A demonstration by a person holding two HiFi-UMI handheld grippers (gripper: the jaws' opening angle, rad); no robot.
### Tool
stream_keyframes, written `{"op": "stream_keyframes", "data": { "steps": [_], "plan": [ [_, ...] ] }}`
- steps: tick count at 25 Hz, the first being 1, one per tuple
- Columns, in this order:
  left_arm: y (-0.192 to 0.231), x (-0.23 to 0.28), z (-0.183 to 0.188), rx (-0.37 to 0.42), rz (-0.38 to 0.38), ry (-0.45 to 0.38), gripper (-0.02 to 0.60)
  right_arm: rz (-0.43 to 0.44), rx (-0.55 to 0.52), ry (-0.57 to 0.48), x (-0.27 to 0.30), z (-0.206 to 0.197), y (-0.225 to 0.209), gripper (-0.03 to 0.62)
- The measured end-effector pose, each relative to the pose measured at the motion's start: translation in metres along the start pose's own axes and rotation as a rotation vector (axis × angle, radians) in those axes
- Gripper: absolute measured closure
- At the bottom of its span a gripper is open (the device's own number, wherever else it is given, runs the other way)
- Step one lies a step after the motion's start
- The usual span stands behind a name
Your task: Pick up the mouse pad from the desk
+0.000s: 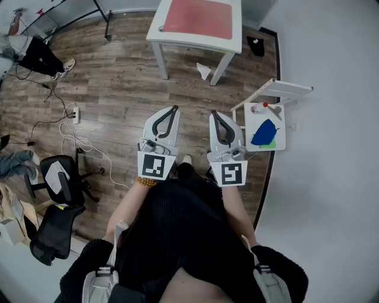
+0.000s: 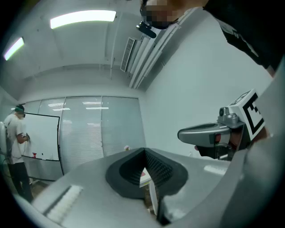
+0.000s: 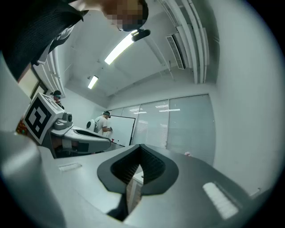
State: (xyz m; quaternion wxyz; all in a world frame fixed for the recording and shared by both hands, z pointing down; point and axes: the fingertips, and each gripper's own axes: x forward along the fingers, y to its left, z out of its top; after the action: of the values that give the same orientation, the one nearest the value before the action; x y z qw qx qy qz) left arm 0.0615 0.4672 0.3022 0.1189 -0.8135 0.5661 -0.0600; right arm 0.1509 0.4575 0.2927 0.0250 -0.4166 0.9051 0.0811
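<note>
Both tongs are shut and empty. The left tongs (image 1: 175, 109) and right tongs (image 1: 213, 112) sit side by side at centre of the head view, held level in front of the person's body and pointing toward 12 o'clock. Each gripper view shows the dark pads meeting at the tip with nothing between, just the room beyond. The mouse pad (image 1: 197, 16), reddish, lies flat on the white table (image 1: 155, 32) at 12 o'clock and covers most of the visible top. It is well apart from both tongs, with wood floor (image 1: 118, 83) between. Crumpled white paper (image 1: 204, 71) lies on the floor under the table at 12 o'clock. A small side table (image 1: 278, 142) with a blue thing (image 1: 263, 133) stands at 3 o'clock, and office chairs (image 1: 59, 189) at 8 o'clock; none of these matter to the task. The step in hand, by my judgement, is the approach; the pick has not started. To do it well, get up to the table's near edge first, open one tongs wide before arriving and tilt it down. Go for a pad corner or edge near the table rim, since a thin flat pad probably gives no bite from straight above. Slide one jaw under, close firmly, then lift. The other tongs can steady the pad or stay clear. The pad is likely floppy and may drag or slip if pinched shallow.
</note>
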Motion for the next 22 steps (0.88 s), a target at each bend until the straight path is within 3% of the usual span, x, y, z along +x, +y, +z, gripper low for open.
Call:
{"op": "stream_keyframes", "data": {
  "steps": [2, 6, 10, 14, 22],
  "plan": [
    [-0.005, 0.0, 0.002, -0.034, 0.014, -0.001, 0.581, 0.033, 0.032, -0.01, -0.005, 0.002, -0.001, 0.57],
    [-0.015, 0.004, 0.008, 0.034, 0.005, 0.012, 0.581, 0.091, 0.024, -0.019, -0.011, -0.001, -0.005, 0.568],
    [-0.02, 0.0, 0.005, -0.001, 0.038, 0.03, 0.581, 0.137, 0.03, -0.006, -0.012, -0.013, -0.012, 0.568],
    [-0.018, 0.002, -0.005, 0.035, 0.026, 0.065, 0.581, 0.124, 0.056, 0.019, -0.004, -0.027, -0.022, 0.568],
    [0.014, 0.044, -0.032, -0.064, 0.027, 0.037, 0.581, 0.094, 0.008, 0.066, 0.037, -0.047, -0.042, 0.568]
  ]
}}
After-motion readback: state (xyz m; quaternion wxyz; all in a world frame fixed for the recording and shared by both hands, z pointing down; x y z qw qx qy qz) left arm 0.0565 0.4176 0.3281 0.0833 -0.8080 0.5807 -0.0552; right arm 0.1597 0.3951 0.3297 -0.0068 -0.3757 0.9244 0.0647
